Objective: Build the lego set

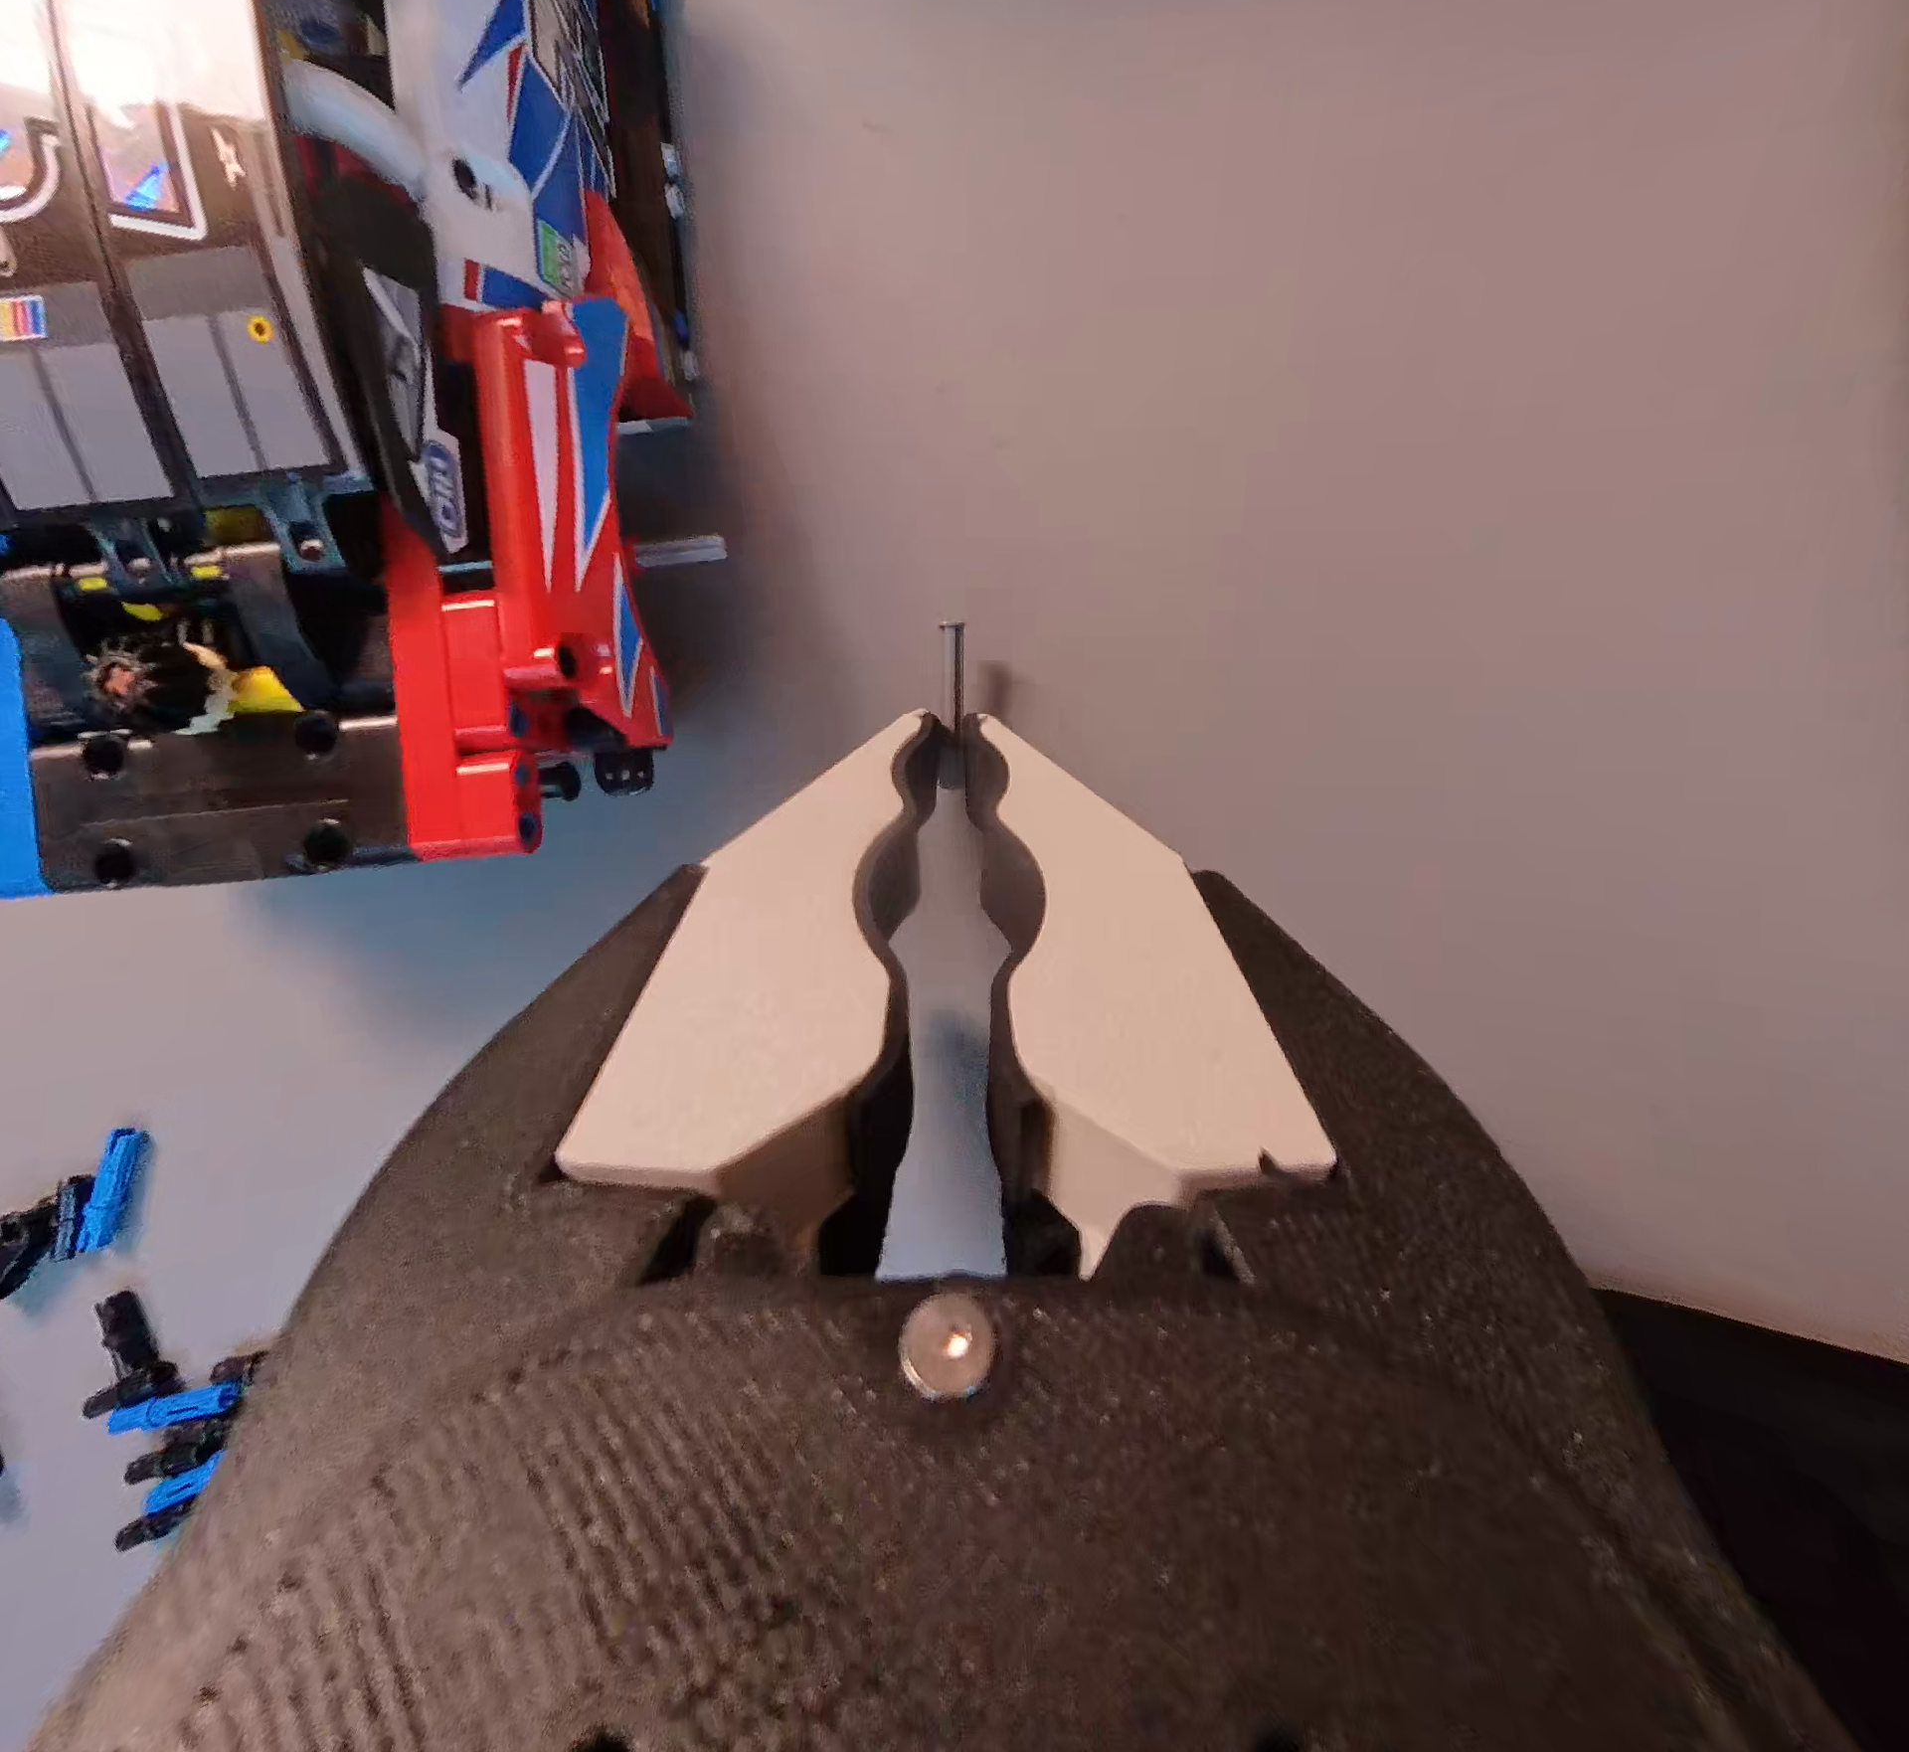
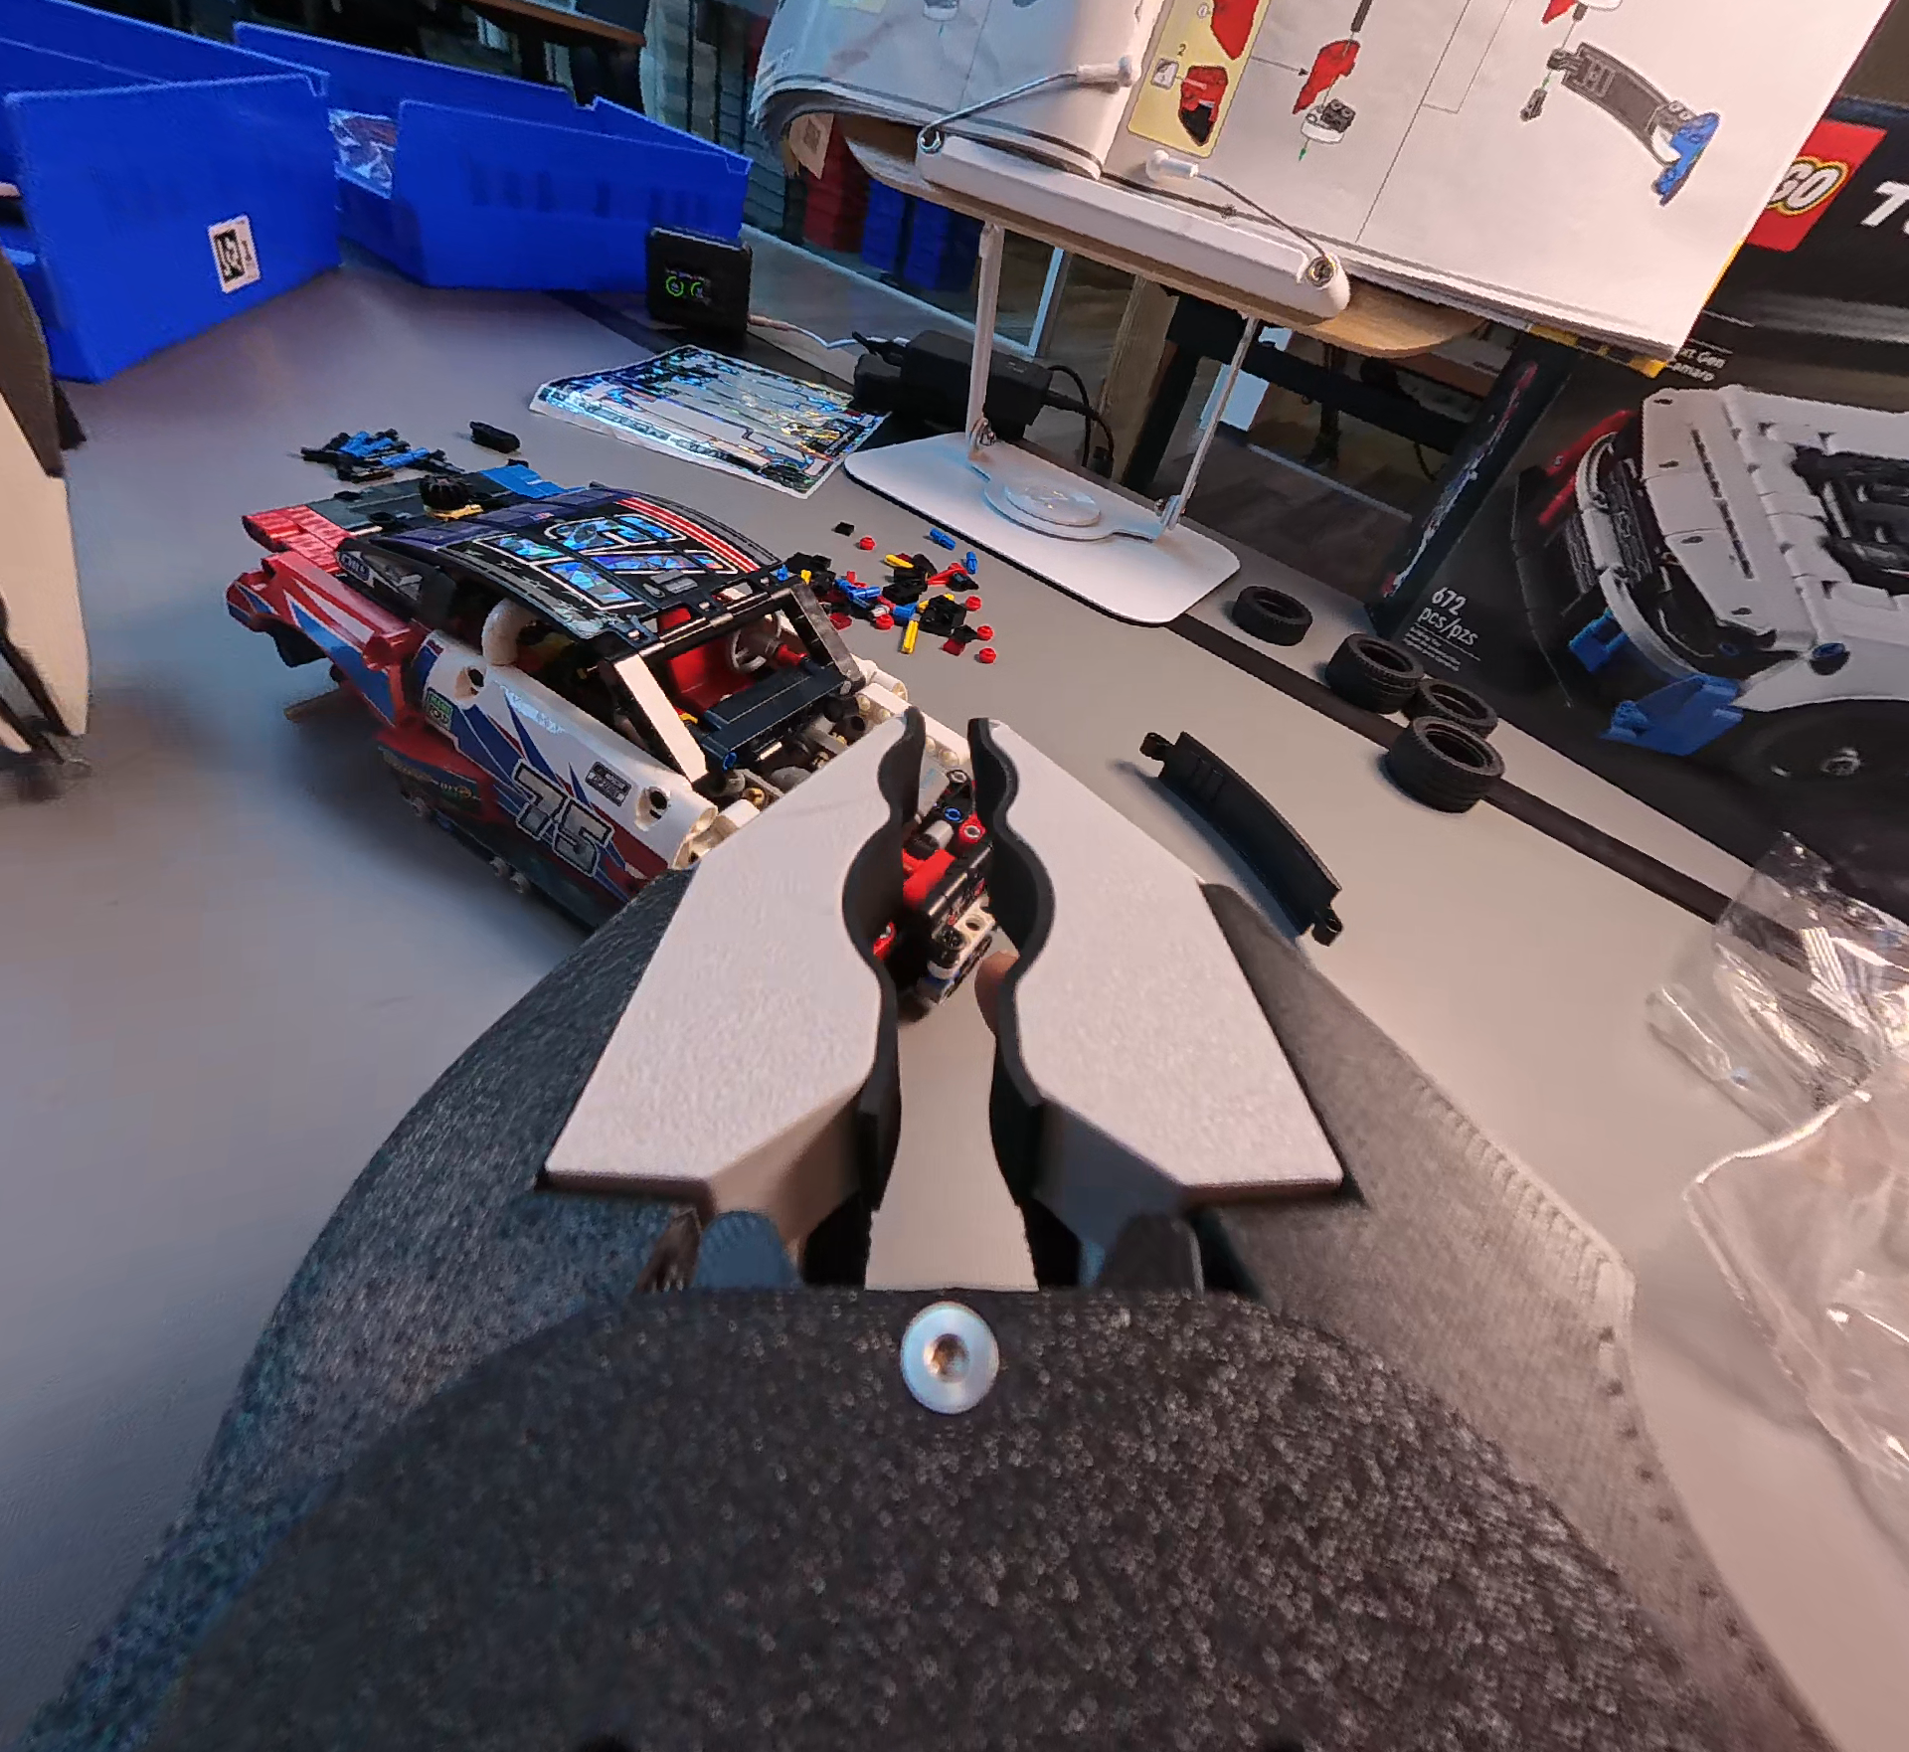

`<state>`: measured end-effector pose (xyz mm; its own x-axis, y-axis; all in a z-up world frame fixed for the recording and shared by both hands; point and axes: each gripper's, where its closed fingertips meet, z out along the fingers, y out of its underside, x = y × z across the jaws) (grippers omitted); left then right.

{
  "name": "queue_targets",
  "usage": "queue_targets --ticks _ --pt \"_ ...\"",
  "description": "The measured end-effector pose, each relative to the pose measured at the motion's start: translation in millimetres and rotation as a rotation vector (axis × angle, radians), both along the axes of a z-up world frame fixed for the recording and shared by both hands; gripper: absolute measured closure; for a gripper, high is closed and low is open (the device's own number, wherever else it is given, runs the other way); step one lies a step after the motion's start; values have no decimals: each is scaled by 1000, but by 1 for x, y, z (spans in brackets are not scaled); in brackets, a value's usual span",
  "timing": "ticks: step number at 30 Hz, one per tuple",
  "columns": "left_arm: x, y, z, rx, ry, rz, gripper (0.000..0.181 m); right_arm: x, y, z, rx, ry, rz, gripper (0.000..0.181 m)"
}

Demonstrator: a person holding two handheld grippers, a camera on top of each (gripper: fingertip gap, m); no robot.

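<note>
The partly built race car (image 2: 537, 669), red, white and blue with a black roof, lies on the grey table; in the left wrist view it (image 1: 517, 504) is at the upper left. My left gripper (image 1: 951, 721) is shut on a thin dark grey axle (image 1: 950, 669) that sticks out past the fingertips, held above bare table to the right of the car's rear. My right gripper (image 2: 942, 731) is at the car's front end (image 2: 940, 886), its jaws nearly closed around the red and black pieces there. The left gripper (image 2: 31, 566) also shows at the left edge of the right wrist view.
Blue and black pins (image 1: 155, 1393) lie at lower left. Small loose pieces (image 2: 909, 587), a curved black piece (image 2: 1240, 824), several tyres (image 2: 1415, 711), a sticker sheet (image 2: 702, 411), the instruction booklet on a white stand (image 2: 1043, 514), the set's box (image 2: 1704, 587), plastic bags (image 2: 1818, 1083) and blue bins (image 2: 165, 173) surround the car. The left gripper's tips are roughly 25 centimeters from the right gripper's.
</note>
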<state>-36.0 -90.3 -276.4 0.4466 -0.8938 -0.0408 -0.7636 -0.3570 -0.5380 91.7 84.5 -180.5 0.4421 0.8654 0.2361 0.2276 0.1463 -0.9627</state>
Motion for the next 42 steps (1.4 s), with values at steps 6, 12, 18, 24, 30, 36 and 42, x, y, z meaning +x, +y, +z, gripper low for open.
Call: queue_targets --ticks 6,12,18,24,30,36,42 --pt "-2 -1 -3 -9 -1 7 179 1 0 1 3 -1 2 175" --pt "-3 7 30 32 -171 52 163 2 -1 4 6 15 3 175" --pt "-52 79 129 367 -462 302 161 2 0 5 -2 23 3 174" --pt "-156 163 233 774 -657 711 181 3 4 1 -8 13 -11 174" --pt "-235 226 298 982 -633 926 181 6 11 -2 -19 13 -37 174" --pt "-270 271 327 1023 -634 1004 181 9 18 -5 -37 11 -57 174" --pt "-281 295 332 1036 -597 1014 181 8 22 -11 -51 -3 -71 174"
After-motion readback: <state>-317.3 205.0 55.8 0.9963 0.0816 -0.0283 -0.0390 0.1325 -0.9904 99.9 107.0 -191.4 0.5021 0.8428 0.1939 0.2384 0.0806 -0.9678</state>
